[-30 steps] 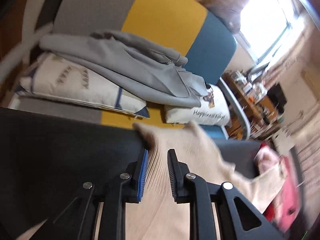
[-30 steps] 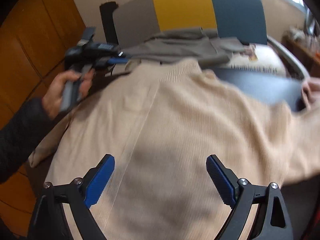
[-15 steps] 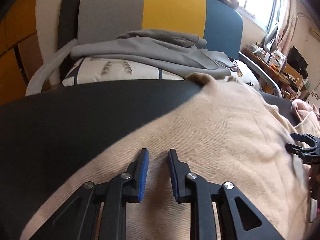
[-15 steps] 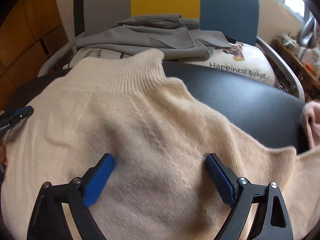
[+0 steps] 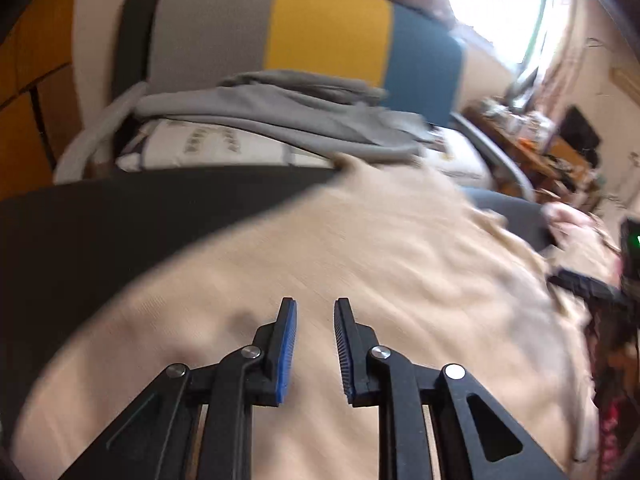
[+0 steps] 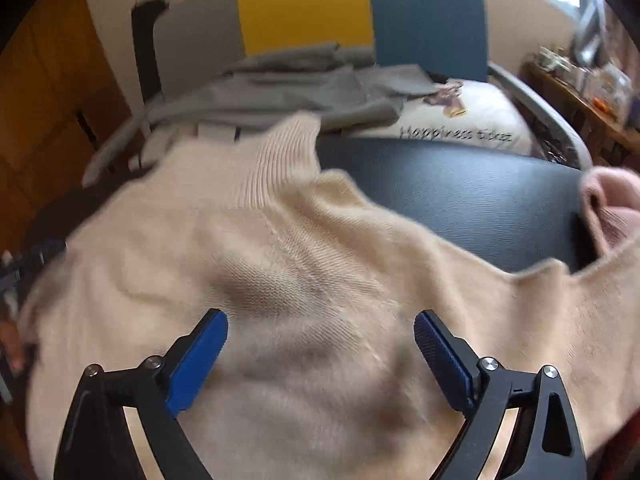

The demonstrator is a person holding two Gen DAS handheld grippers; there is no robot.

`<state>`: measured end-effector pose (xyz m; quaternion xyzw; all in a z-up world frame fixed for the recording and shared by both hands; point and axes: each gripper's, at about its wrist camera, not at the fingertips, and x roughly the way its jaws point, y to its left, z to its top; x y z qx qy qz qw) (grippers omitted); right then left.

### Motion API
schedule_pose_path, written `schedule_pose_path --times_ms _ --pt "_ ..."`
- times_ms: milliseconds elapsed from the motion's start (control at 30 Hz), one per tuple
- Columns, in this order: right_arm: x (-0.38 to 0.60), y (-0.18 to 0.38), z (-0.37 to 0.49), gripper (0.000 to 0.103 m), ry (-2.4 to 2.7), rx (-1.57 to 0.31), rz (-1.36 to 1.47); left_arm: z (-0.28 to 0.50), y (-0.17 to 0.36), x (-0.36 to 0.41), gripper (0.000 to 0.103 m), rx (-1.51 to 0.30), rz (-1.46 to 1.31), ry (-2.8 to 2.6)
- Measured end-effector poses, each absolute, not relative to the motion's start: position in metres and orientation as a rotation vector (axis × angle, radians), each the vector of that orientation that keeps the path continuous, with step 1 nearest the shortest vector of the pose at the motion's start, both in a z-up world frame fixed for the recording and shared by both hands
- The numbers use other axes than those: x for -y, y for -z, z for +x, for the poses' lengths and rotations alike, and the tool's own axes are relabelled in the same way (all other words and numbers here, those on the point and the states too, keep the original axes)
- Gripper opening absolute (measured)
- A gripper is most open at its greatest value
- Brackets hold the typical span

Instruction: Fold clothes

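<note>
A cream knitted sweater point(image 5: 360, 272) lies spread on a black padded surface point(image 5: 120, 232), its ribbed collar point(image 6: 280, 160) pointing toward the far edge. My left gripper point(image 5: 315, 308) hovers just above the sweater's left part with its jaws a narrow gap apart and nothing between them. My right gripper point(image 6: 320, 324) is wide open over the sweater's point(image 6: 304, 288) middle, just below the collar, holding nothing. The right gripper's dark body also shows at the right edge of the left wrist view point(image 5: 588, 286).
Beyond the black surface point(image 6: 460, 192) stands a grey, yellow and blue chair point(image 5: 320, 40) with a grey garment point(image 5: 280, 120) on white cushions point(image 6: 460, 120). A pink garment point(image 6: 612, 208) lies at the right edge. A cluttered shelf point(image 5: 532, 152) is far right.
My left gripper swung from the sweater's far corner to over its left part. My right gripper moved forward to just below the collar. The sweater went from lifted to lying flat.
</note>
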<state>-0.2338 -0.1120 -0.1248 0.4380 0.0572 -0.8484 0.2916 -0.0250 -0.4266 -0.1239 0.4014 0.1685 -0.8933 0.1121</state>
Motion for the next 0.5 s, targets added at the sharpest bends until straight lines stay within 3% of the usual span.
schedule_pose_path --times_ms 200,233,300,333,500 --pt "-0.005 0.082 -0.213 0.095 2.457 0.102 1.184 0.022 0.144 0.338 0.019 -0.501 1.361 2.68" --pt "-0.021 0.08 -0.211 0.089 2.475 0.102 1.195 0.027 0.146 0.328 0.019 -0.471 1.379 2.676" --pt "-0.054 0.074 -0.199 0.057 2.511 0.078 1.208 0.036 0.15 0.308 0.019 -0.374 1.374 2.656" --pt "-0.068 0.073 -0.193 0.034 2.518 0.09 1.223 0.039 0.15 0.302 0.02 -0.341 1.36 2.661" --pt "-0.128 0.078 -0.157 0.031 2.528 0.212 1.286 0.039 0.158 0.283 0.025 -0.212 1.231 2.659"
